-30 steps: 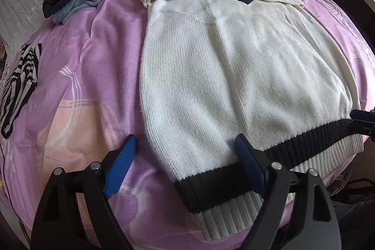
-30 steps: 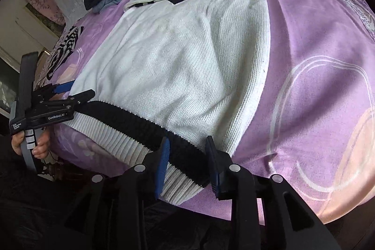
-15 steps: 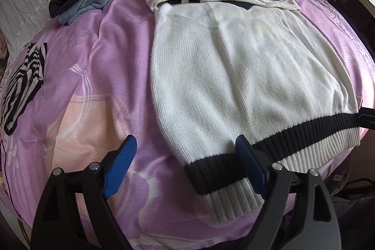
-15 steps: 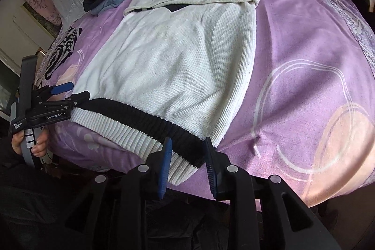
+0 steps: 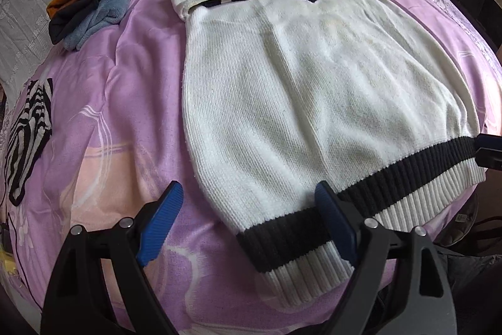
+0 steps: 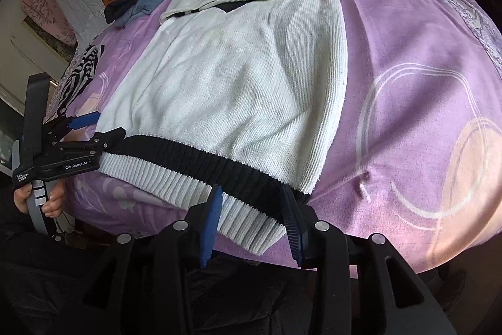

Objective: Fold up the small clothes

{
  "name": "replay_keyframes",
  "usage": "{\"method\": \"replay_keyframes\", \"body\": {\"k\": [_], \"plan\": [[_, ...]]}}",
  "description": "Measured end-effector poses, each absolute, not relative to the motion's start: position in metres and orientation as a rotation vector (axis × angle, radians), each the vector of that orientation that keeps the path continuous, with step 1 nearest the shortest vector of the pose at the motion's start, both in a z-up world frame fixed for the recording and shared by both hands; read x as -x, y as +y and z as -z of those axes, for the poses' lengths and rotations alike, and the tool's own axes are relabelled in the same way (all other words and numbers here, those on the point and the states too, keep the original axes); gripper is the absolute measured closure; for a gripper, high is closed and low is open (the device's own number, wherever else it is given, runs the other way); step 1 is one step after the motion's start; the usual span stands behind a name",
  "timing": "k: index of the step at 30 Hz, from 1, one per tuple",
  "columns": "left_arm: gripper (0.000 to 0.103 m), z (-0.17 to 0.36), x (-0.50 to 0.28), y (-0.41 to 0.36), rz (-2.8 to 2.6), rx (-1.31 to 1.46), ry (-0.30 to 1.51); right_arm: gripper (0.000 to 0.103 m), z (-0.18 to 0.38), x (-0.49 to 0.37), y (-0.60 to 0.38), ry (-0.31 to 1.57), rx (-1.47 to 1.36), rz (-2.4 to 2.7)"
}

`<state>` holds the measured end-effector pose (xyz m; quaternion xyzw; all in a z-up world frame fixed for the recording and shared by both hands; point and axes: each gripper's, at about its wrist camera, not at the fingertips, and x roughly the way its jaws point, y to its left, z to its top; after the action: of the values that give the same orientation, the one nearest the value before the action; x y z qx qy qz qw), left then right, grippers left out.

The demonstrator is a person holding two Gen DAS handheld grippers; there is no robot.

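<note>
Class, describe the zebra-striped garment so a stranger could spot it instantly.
Start at the purple bedsheet with the white sweater spread on it. Look towards the sheet's left edge: the zebra-striped garment lies there, the only wavy black-and-white pattern; the small pile beyond it is orange, navy and blue.

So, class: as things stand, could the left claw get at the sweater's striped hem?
Probably yes: the left claw stands open at the hem, one finger already over it, with nothing between.

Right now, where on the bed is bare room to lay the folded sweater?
Widest free patch: purple bedspread right of the sweater. A narrower bare strip runs between the sweater and the striped garment. Crowded: far left corner, with the pile of clothes.
</note>
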<state>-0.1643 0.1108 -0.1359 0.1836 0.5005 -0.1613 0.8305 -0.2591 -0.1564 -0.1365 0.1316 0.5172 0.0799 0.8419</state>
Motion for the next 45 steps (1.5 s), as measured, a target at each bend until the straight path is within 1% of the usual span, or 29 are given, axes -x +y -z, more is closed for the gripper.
{"method": "replay_keyframes", "body": {"k": [3,7,13,19,24,31,32,34,38,40,42,45], "plan": [[0.020,0.125,0.156,0.105,0.326,-0.386,1.033,0.063,0.123,0.250,-0.160,1.061,-0.241,-0.177],[0.020,0.112,0.141,0.093,0.329,-0.396,1.002,0.060,0.107,0.219,-0.172,1.007,-0.288,-0.194],[0.020,0.102,0.102,0.071,0.314,-0.396,0.975,0.058,0.102,0.164,-0.177,0.974,-0.298,-0.195],[0.020,0.085,0.033,0.056,0.264,-0.349,0.957,0.058,0.095,0.107,-0.197,0.955,-0.307,-0.197],[0.020,0.071,-0.027,0.048,0.222,-0.272,0.952,0.058,0.087,0.050,-0.225,0.917,-0.371,-0.180],[0.020,0.077,-0.095,0.028,0.171,-0.274,0.964,0.059,0.086,-0.023,-0.243,0.893,-0.400,-0.178],[0.020,0.081,-0.102,0.026,0.167,-0.272,0.971,0.059,0.088,-0.032,-0.244,0.896,-0.404,-0.179],[0.020,0.089,-0.117,0.023,0.159,-0.271,0.986,0.066,0.096,-0.047,-0.246,0.906,-0.407,-0.176],[0.020,0.113,-0.140,0.020,0.140,-0.280,1.031,0.067,0.122,-0.069,-0.258,0.958,-0.435,-0.135],[0.016,0.126,-0.148,0.023,0.137,-0.268,1.057,0.077,0.137,-0.073,-0.266,0.976,-0.483,-0.137],[0.004,0.132,-0.152,0.027,0.125,-0.246,1.045,0.079,0.142,-0.072,-0.271,0.963,-0.516,-0.154],[0.004,0.139,-0.157,0.034,0.151,-0.202,1.054,0.079,0.144,-0.070,-0.272,0.956,-0.528,-0.163]]}}
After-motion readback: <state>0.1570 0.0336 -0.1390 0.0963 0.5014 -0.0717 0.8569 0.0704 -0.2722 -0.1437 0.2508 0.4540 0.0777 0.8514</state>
